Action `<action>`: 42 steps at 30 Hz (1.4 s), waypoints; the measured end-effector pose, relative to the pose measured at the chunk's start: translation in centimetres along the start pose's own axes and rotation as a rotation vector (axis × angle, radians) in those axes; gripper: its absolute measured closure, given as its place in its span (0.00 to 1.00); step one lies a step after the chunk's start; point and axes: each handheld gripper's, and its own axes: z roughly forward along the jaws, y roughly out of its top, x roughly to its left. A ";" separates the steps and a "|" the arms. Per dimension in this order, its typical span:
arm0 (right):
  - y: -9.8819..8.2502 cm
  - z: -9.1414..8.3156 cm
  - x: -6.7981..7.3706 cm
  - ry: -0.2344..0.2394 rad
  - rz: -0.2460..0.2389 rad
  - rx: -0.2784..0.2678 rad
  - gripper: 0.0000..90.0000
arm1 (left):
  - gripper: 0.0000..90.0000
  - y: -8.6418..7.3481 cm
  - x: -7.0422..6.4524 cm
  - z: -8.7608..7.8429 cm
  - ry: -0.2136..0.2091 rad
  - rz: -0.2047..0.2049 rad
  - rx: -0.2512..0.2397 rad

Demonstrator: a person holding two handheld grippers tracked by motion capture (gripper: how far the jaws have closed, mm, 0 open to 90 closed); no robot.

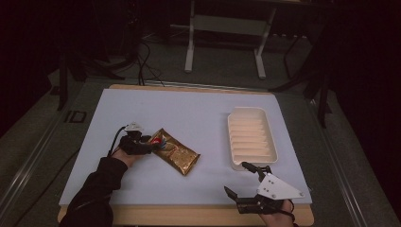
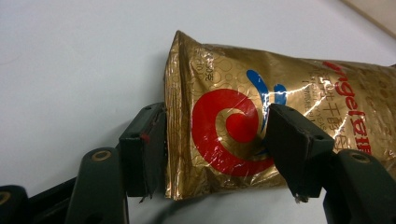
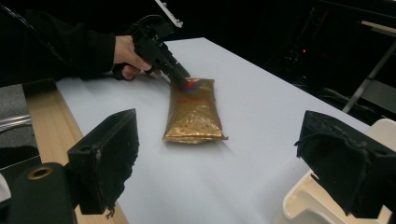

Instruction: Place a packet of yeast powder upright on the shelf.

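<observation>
A gold snack packet point(image 1: 178, 155) with a red swirl lies flat on the white table top, left of the middle. My left gripper point(image 1: 153, 144) is at its near end. In the left gripper view one pad sits against the crimped end seal of the packet point(image 2: 224, 74) and the other presses on its printed face, so the left gripper point(image 2: 217, 121) pinches that end. My right gripper point(image 1: 235, 177) stands open at the front right, nothing between its jaws. The right gripper view looks through the right gripper point(image 3: 219, 140) at the packet point(image 3: 194, 112) and the left gripper point(image 3: 180, 74) farther off.
A white ribbed tray point(image 1: 230, 142) stands at the right of the table, just beyond the right gripper; its corner point(image 3: 303, 200) shows in the right gripper view. A wooden edge point(image 1: 189, 215) runs along the table's front. Dark floor, cables and a stand lie beyond.
</observation>
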 end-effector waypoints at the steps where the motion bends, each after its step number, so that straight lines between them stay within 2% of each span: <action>1: 0.0 0.0 0.0 0.001 0.000 -0.001 0.14 | 0.46 -0.1 0.0 0.0 -0.006 -0.002 0.002; 3: 0.0 0.0 0.0 0.002 -0.001 -0.001 0.14 | 0.47 -0.1 0.1 0.1 -0.018 -0.022 0.007; 6: 0.0 0.0 0.1 0.004 -0.003 0.003 0.14 | 0.52 -0.1 0.0 0.0 -0.023 -0.008 0.020; 7: 0.0 0.0 0.1 0.005 -0.002 0.006 0.14 | 0.56 -0.1 -0.2 0.1 -0.026 -0.004 0.026; 9: 0.0 0.1 0.1 0.005 -0.003 0.006 0.14 | 0.62 0.0 -0.6 0.1 -0.016 0.009 0.035; 10: 0.0 0.1 0.1 0.007 -0.003 0.006 0.14 | 0.67 0.1 -0.7 0.1 -0.010 0.029 0.038; 13: 0.0 0.1 0.1 0.006 -0.005 0.007 0.14 | 0.89 0.4 -1.3 -0.1 0.032 0.056 0.041; 14: 0.0 0.1 0.1 0.006 -0.005 0.007 0.14 | 0.89 0.5 -1.5 -0.1 0.049 0.073 0.043; 17: 0.0 0.1 0.1 0.005 -0.003 0.008 0.14 | 1.00 0.7 -1.9 -0.2 0.071 0.101 0.049; 19: 0.0 0.1 0.1 0.004 -0.002 0.009 0.14 | 1.00 0.9 -2.0 -0.3 0.069 0.089 0.046; 24: 0.0 0.0 0.0 0.001 0.000 0.005 0.14 | 1.00 1.3 -2.7 -0.8 0.103 0.123 0.028; 31: 0.1 -0.1 0.0 0.000 0.002 0.005 0.15 | 1.00 2.2 -3.4 -2.1 0.110 0.136 -0.006; 35: 0.2 -0.2 -0.1 0.015 0.021 -0.028 0.15 | 1.00 2.8 -4.0 -3.1 0.116 0.154 -0.034; 37: 0.3 -0.5 0.0 0.015 0.024 -0.052 0.15 | 1.00 3.1 -4.4 -3.5 0.123 0.181 -0.044; 42: 0.4 -0.6 0.1 0.010 0.031 -0.058 0.12 | 1.00 4.0 -5.9 -4.5 0.122 0.234 -0.072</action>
